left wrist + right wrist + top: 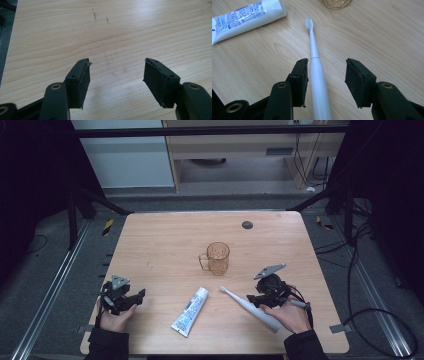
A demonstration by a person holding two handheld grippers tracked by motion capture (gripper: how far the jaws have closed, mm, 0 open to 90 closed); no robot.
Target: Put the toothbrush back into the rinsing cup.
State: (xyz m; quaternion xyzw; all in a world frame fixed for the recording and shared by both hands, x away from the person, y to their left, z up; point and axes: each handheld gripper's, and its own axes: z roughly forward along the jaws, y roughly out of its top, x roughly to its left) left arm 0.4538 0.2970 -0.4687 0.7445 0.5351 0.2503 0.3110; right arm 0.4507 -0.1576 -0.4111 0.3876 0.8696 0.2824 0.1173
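Right gripper (325, 82) jaws are held apart w/ toothbrush (316, 75) handle lying between, beside left pad, ungripped. Left gripper (116, 82) is held wide open, nothing between. Beyond: toothpaste tube (244, 17), then amber cup (218, 258), mid-table (165, 240).

Bright, evenly lit table (165, 235); dark surroundings; soft shadows

Both black grippers (131, 300) (257, 299) carry grey three-cornered plates, brass-ringed screw holes, trailing cables; the person wears dark sleeves (106, 345).
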